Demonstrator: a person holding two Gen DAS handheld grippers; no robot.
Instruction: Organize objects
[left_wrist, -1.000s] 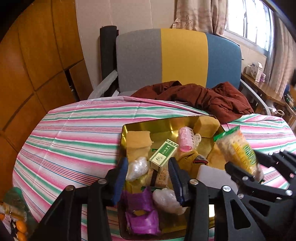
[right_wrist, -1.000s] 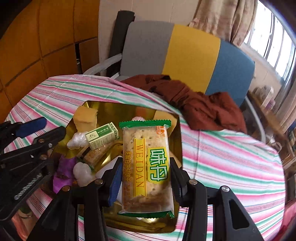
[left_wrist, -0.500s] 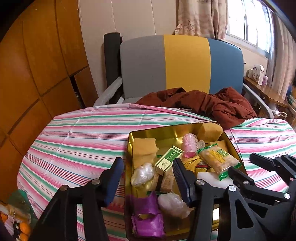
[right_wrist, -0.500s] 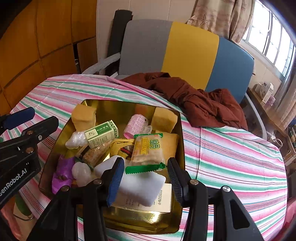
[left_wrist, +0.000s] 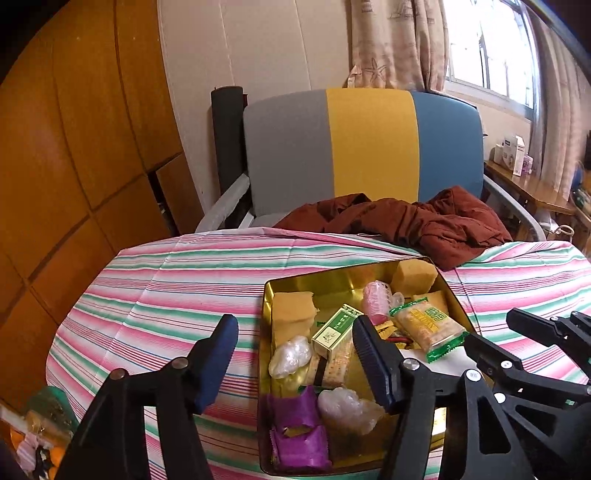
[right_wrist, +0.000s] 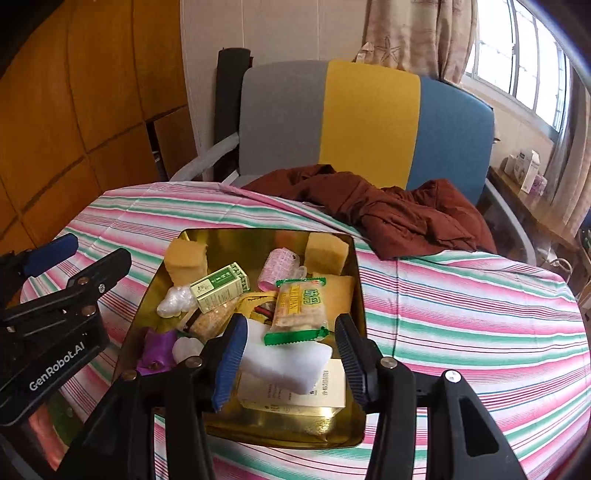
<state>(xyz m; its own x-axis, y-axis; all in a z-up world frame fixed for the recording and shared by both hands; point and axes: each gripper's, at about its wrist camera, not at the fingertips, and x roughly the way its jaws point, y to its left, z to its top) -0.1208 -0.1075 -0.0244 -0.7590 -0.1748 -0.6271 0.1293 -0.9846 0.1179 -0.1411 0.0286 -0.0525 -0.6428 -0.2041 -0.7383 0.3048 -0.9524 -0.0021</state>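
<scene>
**Gold tin of sorted snacks on a striped cloth, both grippers empty above it**

Gold metal tin, rectangular, shallow-walled, lid off, standing on a pink, green and white striped tablecloth. Contents, from the far wall toward the cameras: two yellow sponge blocks, one in each far corner; a pink roller; a green and white carton lying tilted; a cracker packet with green crimped ends resting on top of the heap; a white foam block overlapping a printed white box; clear-wrapped white lumps; purple wrappers at the near left corner.

Left gripper: blue pads well apart, having just been opening; the tin's left wall runs between them and nothing is pinched. Right gripper: pads apart, above the foam block without pressing it; the cracker packet lies free beyond them.

Margins: wide bare cloth to the tin's left and right. The far right corner is close to a brown garment spilling from a grey, yellow and blue chair onto the table edge.

Obscured: the tin's near wall sits behind the gripper bodies in both views. Small yellow and red packets mid-heap are too jumbled to identify. Items low at the left, off the table, are cut off.
</scene>
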